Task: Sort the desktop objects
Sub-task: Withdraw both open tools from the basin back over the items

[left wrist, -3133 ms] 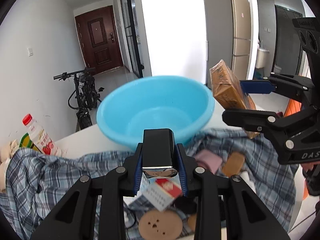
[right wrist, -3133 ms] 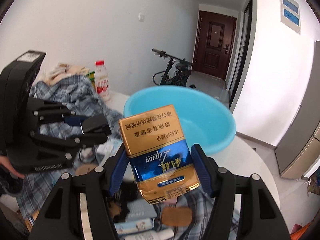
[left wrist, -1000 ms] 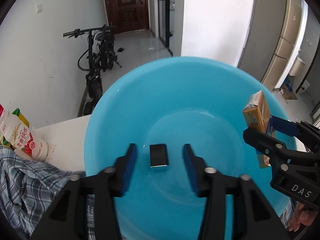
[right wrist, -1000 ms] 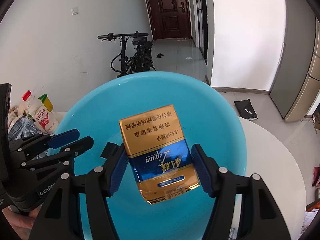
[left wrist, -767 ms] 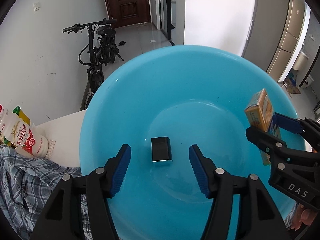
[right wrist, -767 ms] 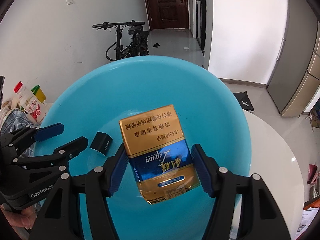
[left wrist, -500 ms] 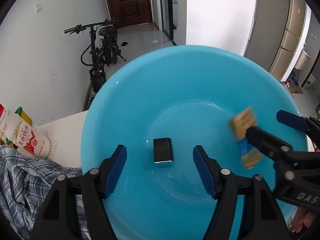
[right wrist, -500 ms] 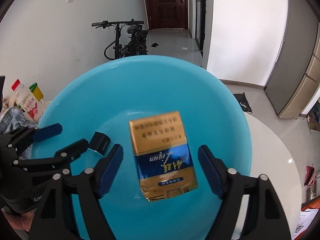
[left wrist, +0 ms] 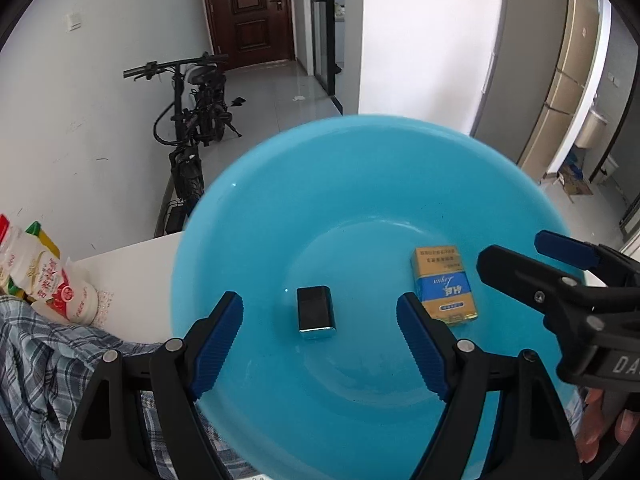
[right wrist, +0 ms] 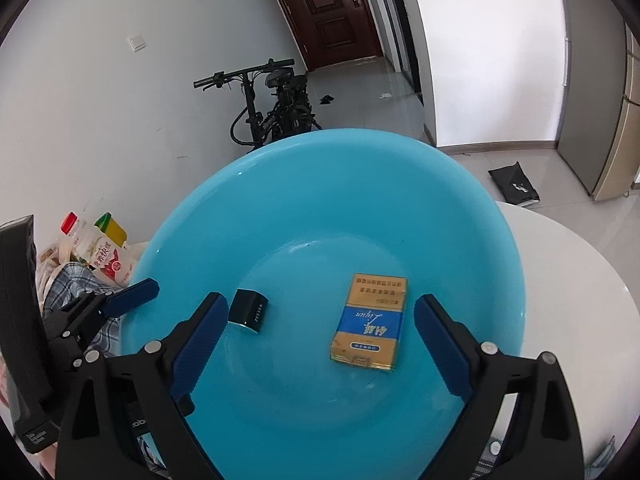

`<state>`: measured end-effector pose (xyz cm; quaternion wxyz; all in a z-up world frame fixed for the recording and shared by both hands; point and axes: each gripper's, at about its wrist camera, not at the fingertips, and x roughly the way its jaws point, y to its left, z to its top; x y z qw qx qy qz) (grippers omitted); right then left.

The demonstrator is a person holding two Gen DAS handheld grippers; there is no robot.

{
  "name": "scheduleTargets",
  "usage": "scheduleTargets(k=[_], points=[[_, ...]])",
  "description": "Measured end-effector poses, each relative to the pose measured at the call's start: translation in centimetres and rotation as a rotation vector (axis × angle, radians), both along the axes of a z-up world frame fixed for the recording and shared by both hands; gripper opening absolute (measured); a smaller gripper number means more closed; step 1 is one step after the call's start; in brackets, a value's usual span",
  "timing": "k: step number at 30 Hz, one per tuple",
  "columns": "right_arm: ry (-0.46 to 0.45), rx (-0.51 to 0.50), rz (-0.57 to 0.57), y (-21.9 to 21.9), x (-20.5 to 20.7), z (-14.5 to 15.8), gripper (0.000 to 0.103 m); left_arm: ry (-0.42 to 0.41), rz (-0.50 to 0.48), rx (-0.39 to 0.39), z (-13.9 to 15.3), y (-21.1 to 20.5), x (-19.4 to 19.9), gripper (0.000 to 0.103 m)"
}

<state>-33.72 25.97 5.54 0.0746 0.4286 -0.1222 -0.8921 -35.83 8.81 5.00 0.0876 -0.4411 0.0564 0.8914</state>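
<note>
While its ribbed blue pads spread apart with nothing between them, the right hand-held gripper (right wrist: 316, 340) hangs over a smooth, glossy blue plastic basin (right wrist: 280, 184); the black body reads "DAS" in the left wrist view. Just ahead of it, flat on the basin floor, lies a gold and blue cigarette pack (right wrist: 370, 322), a cardboard box with the script word "Liqun" on its blue band and rows of Chinese characters on the gold top. Left of the pack, apart from it, lies a small black rectangular lighter (right wrist: 248, 311) with a shiny metal edge and faint white lettering, too small to read surely.

To the left, the left hand-held gripper (left wrist: 320, 340) is also widening, empty, with the lighter lying ahead between its pads. Beyond it, on the white desk (left wrist: 132, 268), a plaid cloth (left wrist: 44, 364) lies rumpled beside a white bottle (left wrist: 52, 284) with a red label and Chinese writing.
</note>
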Motion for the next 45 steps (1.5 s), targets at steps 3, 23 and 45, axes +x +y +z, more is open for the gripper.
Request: scheduleTargets(k=[3, 23, 45], points=[[0.034, 0.023, 0.003, 0.0, 1.1, 1.7, 0.094, 0.060, 0.000, -0.002, 2.1, -0.4, 1.6, 0.081], [0.258, 0.093, 0.134, -1.0, 16.4, 7.3, 0.103, 0.115, -0.115, 0.089, 5.5, -4.0, 15.0, 0.083], [0.296, 0.406, -0.015, -1.8, 30.7, 3.7, 0.103, 0.141, -0.056, 0.052, 0.8, -7.4, 28.4, 0.083]])
